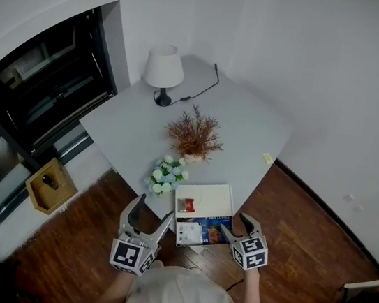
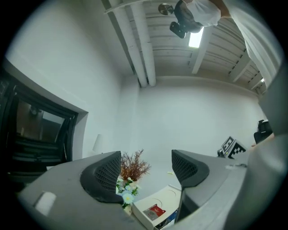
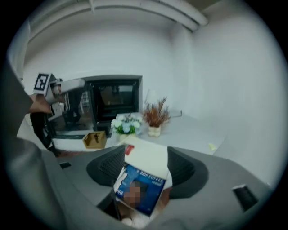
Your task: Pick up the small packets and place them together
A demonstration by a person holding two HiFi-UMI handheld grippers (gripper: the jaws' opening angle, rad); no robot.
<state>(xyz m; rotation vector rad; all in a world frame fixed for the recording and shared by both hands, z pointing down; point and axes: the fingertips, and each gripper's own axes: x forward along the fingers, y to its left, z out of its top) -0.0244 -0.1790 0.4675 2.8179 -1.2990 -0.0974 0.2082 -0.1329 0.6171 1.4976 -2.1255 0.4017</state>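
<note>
one red packet point(image 1: 186, 205) lies in the white box point(image 1: 216, 198).

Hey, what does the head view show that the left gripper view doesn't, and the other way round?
Only the head view shows the wooden box standing on the wood floor. Only the left gripper view shows the ceiling beams and the ceiling light. Both show the dried plant, the flowers and the white box with a red packet in it.
</note>
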